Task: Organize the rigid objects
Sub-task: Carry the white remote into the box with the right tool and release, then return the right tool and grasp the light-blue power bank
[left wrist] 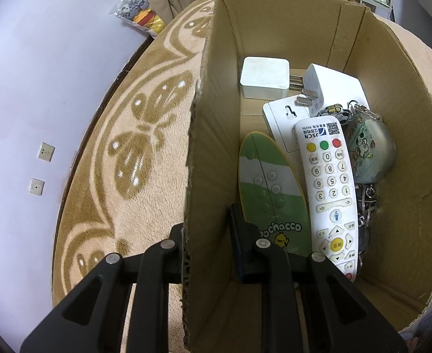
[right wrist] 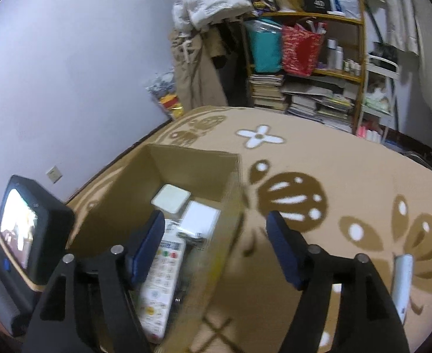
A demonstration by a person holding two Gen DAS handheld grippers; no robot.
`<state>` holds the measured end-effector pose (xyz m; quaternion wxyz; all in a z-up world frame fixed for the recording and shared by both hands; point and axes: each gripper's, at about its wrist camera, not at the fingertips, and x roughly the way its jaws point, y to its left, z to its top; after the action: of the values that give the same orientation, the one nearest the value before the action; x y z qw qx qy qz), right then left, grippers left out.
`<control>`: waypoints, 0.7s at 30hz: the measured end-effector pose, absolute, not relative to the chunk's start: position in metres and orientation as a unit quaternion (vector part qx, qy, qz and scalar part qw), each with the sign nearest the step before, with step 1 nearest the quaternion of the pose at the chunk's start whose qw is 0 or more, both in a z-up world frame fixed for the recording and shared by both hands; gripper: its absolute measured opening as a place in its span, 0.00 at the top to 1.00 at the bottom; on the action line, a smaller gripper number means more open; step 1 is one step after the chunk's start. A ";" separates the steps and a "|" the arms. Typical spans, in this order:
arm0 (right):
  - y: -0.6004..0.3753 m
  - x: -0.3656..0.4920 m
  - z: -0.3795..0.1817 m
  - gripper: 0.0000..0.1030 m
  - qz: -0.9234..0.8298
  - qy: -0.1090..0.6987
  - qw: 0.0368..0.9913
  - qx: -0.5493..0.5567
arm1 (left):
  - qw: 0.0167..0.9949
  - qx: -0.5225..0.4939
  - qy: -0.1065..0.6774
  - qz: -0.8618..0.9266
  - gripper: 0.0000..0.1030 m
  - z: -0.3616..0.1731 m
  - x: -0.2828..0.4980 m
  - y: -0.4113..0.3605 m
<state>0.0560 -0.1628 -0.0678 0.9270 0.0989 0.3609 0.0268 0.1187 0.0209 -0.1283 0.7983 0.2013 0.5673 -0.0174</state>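
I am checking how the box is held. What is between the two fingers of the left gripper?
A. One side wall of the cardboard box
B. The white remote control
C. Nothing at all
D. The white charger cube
A. In the left wrist view the left gripper has one finger outside and one inside the cardboard box, so its side wall stands between them; the white remote control lies loose inside.

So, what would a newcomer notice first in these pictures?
The open cardboard box on the butterfly-patterned blanket, holding a white remote, a green Pochacco board and white chargers. The left gripper straddles the box's left wall; the right gripper straddles its right wall.
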 end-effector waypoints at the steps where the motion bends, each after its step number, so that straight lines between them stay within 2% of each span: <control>1: -0.168 0.056 -0.069 0.25 0.021 0.364 0.926 0.102 | 0.798 0.200 0.568 -0.018 0.81 -0.128 0.119 0.021; 21: -0.299 0.041 -0.121 0.25 -0.147 0.431 0.877 0.151 | 0.798 0.198 0.569 -0.019 0.81 -0.129 0.121 0.023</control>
<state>0.0410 -0.2987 -0.1212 0.8773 0.1509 0.4311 -0.1473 0.1209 0.0233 -0.1290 0.7981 0.1978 0.5687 -0.0190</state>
